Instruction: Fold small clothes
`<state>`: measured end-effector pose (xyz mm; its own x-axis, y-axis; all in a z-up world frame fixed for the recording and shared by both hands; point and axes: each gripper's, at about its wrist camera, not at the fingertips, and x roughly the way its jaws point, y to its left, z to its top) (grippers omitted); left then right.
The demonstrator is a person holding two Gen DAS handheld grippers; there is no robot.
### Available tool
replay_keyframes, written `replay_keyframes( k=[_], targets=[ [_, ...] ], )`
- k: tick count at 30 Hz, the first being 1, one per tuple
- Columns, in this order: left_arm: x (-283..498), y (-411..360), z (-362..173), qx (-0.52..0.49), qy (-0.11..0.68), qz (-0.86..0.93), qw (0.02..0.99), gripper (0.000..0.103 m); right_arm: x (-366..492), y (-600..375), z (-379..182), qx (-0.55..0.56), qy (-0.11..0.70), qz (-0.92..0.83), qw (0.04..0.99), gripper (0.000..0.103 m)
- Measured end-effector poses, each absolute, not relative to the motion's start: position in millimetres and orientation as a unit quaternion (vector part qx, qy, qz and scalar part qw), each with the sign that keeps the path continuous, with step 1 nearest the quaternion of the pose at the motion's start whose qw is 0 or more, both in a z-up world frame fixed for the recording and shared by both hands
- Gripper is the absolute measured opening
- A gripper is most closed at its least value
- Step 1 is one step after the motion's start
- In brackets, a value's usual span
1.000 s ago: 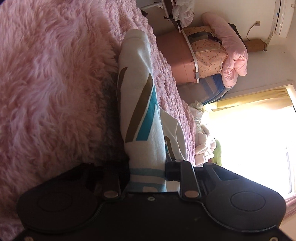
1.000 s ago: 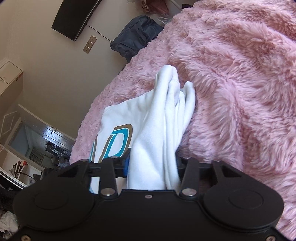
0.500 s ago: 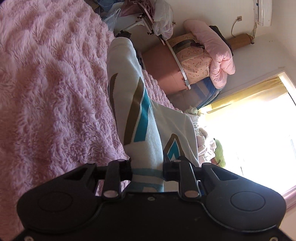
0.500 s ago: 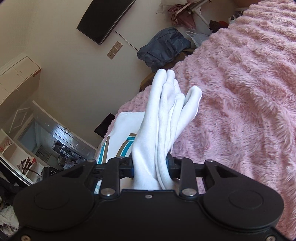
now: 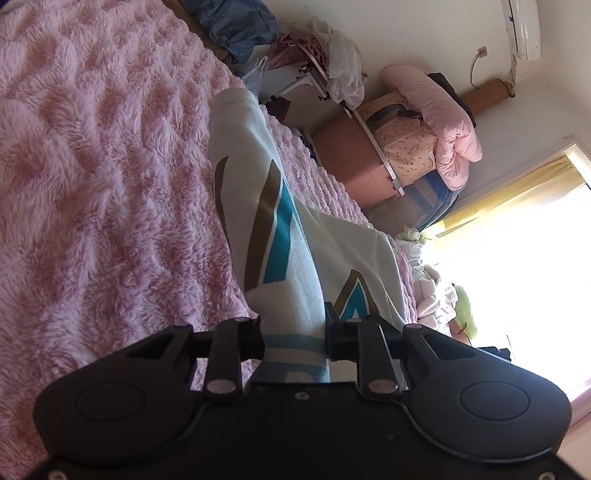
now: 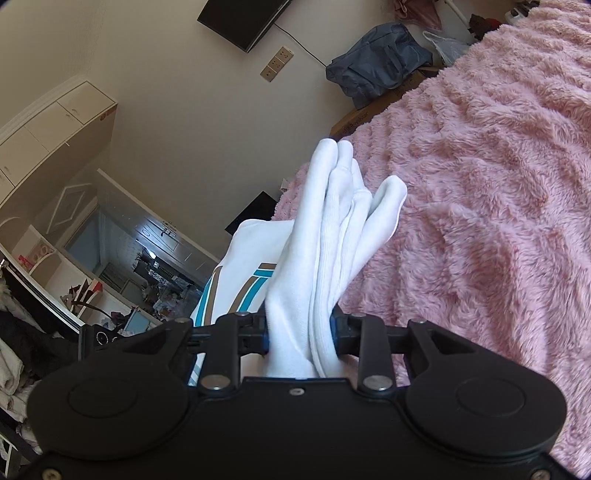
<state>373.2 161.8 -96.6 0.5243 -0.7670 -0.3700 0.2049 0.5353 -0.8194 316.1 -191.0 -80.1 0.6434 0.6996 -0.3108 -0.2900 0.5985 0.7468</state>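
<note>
- Left gripper (image 5: 295, 341) clamps the white shirt (image 5: 273, 236) with teal-brown stripes.
- Right gripper (image 6: 301, 338) clamps bunched shirt folds.
- Pink blanket (image 6: 498, 192) lies below.

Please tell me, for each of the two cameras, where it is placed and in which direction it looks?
Left wrist: sits on the left hand-held gripper, looking along its fingers over the white garment and pink blanket toward a bright window; only the gripper's black body shows.
Right wrist: sits on the right hand-held gripper, looking over bunched white cloth toward a wall-mounted screen; again only the gripper shows.
Shared: the same garment, clamped in both grippers, and the pink blanket.
</note>
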Motion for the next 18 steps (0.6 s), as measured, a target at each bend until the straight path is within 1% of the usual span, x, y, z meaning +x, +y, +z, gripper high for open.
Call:
replay_keyframes(
  k=[3,12,18],
  targets=[
    [371,166,-117,-0.372,0.387,-0.306,0.786,0.022,307,-179,-93,0.327,0.314,0.286,0.844,0.028],
    [379,165,-206,-0.389,0.419,-0.287,0.769,0.022,316,-175,-154,0.3,0.371,0.25,0.843,0.028],
    [380,176,-242,-0.393,0.431,-0.27,0.766,0.028,327,-185,-192,0.304,0.385,0.249,0.835,0.027]
  ],
)
